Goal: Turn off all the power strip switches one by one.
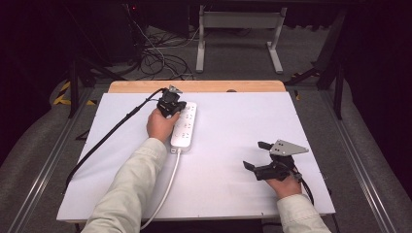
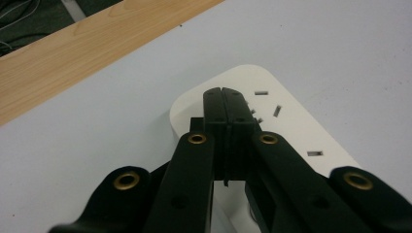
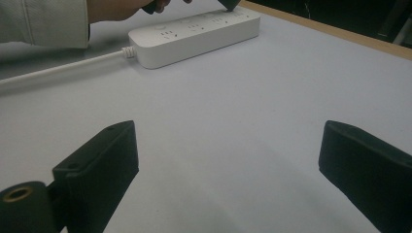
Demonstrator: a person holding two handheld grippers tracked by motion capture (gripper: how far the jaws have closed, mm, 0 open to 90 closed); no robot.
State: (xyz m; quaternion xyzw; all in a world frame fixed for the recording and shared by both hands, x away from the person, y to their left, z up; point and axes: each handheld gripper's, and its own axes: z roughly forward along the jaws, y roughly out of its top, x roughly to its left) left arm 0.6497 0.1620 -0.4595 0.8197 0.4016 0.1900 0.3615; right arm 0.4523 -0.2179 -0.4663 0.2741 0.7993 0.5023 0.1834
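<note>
A white power strip (image 1: 185,127) lies on the white table top (image 1: 233,121), and its white cable (image 1: 163,194) runs off toward the near edge. My left gripper (image 1: 174,108) hovers over the strip's far end. Its jaws are shut together with nothing between them, their tips (image 2: 224,93) just over the strip (image 2: 296,131) beside the socket slots. I cannot tell whether they touch it. My right gripper (image 1: 255,155) rests low at the table's near right with its jaws wide open and empty (image 3: 228,160). The strip (image 3: 194,34) lies well beyond it.
A wooden table edge (image 1: 194,86) shows beyond the white top. Behind the table are a white frame's legs (image 1: 238,39) and loose cables (image 1: 155,60) on the floor. A black cable (image 1: 111,133) trails from the left gripper across the table's left side.
</note>
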